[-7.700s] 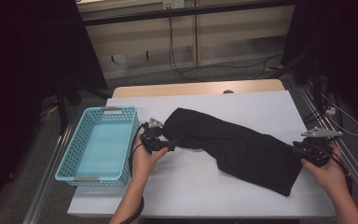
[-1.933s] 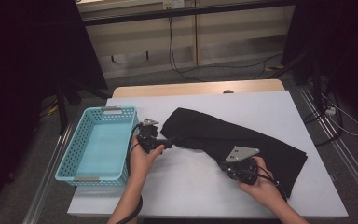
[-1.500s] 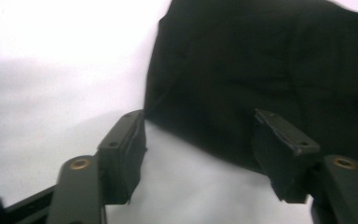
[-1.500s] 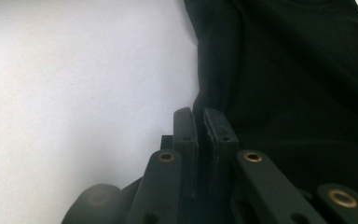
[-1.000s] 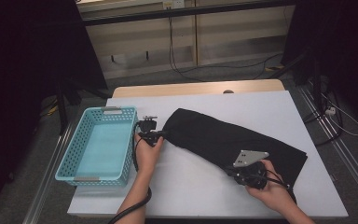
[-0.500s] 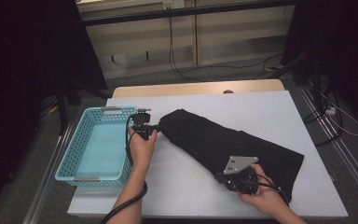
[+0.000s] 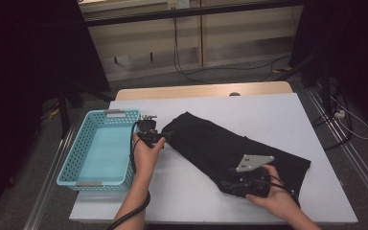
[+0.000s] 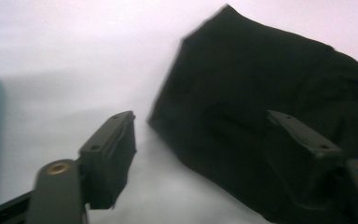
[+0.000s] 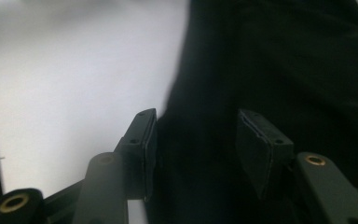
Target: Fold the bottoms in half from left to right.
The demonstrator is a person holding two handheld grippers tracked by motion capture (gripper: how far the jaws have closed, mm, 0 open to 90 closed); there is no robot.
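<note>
The long black cloth garment (image 7: 230,151) lies flat on the white surface (image 7: 287,120), stretched slantwise from beside the light blue plastic basket (image 7: 98,148) toward the near right corner, and it looks already folded into a narrow band. The step in hand seems to be a release after a fold: the left gripper (image 8: 200,154) has just been opening its fingers, which now stand spread at the cloth's upper end with one finger over bare surface, the other over the fabric, nothing pinched. The right gripper (image 9: 193,149) also has just been opening at the lower end; its fingers (image 9: 144,140) stand apart with dark cloth between them, not pressed. The next move probably calls for a new grasp on one end to fold again or carry the cloth to the basket. Both gripper views are blurred, and folds in the black fabric are hard to make out
</note>
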